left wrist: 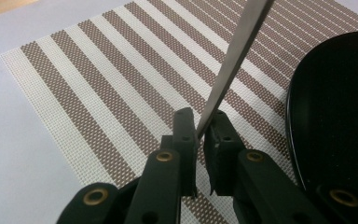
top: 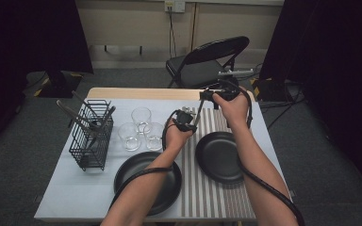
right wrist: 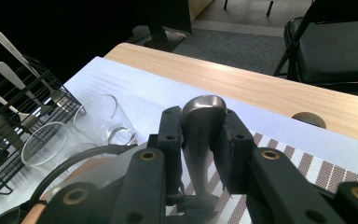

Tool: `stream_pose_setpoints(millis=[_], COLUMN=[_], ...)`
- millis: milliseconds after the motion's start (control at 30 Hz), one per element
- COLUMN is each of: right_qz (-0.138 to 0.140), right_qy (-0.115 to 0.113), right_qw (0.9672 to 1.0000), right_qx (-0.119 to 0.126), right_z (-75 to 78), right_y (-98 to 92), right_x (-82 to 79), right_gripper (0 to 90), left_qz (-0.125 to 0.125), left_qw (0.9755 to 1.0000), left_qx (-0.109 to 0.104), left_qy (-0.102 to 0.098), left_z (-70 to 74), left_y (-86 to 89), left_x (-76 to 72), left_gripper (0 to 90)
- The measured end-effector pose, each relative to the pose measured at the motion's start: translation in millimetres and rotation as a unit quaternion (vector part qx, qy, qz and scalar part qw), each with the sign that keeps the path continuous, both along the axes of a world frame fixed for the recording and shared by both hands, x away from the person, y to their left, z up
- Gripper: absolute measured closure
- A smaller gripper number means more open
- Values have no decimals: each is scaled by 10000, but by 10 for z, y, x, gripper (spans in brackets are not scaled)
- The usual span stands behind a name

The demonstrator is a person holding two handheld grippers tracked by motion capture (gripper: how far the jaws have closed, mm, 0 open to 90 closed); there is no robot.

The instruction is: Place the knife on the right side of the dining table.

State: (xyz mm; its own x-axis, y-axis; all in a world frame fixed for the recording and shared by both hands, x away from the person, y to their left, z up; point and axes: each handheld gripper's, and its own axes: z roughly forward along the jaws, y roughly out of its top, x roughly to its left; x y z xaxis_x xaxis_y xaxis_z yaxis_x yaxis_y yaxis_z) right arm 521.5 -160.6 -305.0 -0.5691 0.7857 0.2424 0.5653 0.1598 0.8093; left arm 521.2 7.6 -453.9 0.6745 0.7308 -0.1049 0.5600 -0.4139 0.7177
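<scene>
Clearly a piece of cutlery, a knife by its flat blade, is held in the air between both grippers, above the far part of the striped mat. The right gripper has its jaws nearly closed on the rounded handle end, which stands up between the pads. The left gripper has its jaws almost shut on the thin blade end, the pads against its flat sides. In the high view the knife runs as a slanted line from the left gripper up to the right gripper.

As a judgement, this looks like a handover or a joint placing: the knife is out of the basket, where other utensils stand, but not yet laid on the mat. Setting it down beside a plate looks to be what is left.

One black plate sits on the mat; another plate lies on the pale cloth beside it. Three glasses stand between the basket and the mat. The table shows a wooden far edge; behind it stands a folding chair on grey floor, with dark curtains on both sides.
</scene>
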Motion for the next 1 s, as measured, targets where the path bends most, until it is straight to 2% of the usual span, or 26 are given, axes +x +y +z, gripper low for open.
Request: stream_pose_setpoints(millis=[67, 100, 133, 233, 333, 367, 400, 433, 500, 533, 733, 767, 800, 833, 1000], right_qz=[25, 22, 23, 16, 26, 25, 27, 19, 3, 0, -19, -20, -15, -12, -7], right_qy=[-21, -21, -15, 1, -4, 0, 1, 10, 8, 7, 24, 25, 32, 29, 20], right_qw=[10000, 10000, 10000, 10000, 10000, 10000, 10000, 10000, 10000, 10000, 10000, 10000, 10000, 10000, 10000], right_qx=[3, 2, 0, -1, 0, 2, 0, 1, 33, 40, 24, 24, 15, 3, -2], right_z=[-2, -2, -1, -1, -2, -2, -1, -1, -7, -9, -7, -7, -4, -3, -3], right_y=[1, 2, 4, 7, 6, 4, 1, -3, -14, -18, -28, -28, -26, -24, -24], right_x=[-1, -2, -3, -7, -10, -9, -7, -6, -1, -1, -4, -5, -7, -8, -14], right_gripper=[737, 737, 737, 737, 737, 737, 737, 737, 737, 737, 737, 737, 737, 737, 736], left_qz=[-3, -2, -6, 20, 4, -3, -37, -36, -72, -48, -74, -65, -83, -65, -99], left_qw=[10000, 10000, 10000, 10000, 10000, 9999, 9999, 9999, 10000, 9999, 9999, 9998, 9999, 9997, 9997], left_qx=[11, 78, 33, 69, 65, 85, 109, 78, -2, 66, 78, 160, 119, 196, 216], left_qy=[-28, 20, -8, 62, 36, 93, 43, 109, 61, 85, 79, 56, 47, 95, 86], left_z=[-10, -11, -26, -54, -72, -67, -67, -66, -82, -74, -83, -87, -105, -111, -123], left_y=[-9, -11, -27, -32, -36, -35, -31, -27, -30, -31, -36, -40, -44, -40, -54], left_x=[11, 9, 15, 23, 40, 37, 45, 43, 52, 44, 50, 50, 55, 50, 51], left_gripper=[821, 820, 820, 817, 840, 842, 843, 843, 842, 843, 837, 834, 822, 822, 846])
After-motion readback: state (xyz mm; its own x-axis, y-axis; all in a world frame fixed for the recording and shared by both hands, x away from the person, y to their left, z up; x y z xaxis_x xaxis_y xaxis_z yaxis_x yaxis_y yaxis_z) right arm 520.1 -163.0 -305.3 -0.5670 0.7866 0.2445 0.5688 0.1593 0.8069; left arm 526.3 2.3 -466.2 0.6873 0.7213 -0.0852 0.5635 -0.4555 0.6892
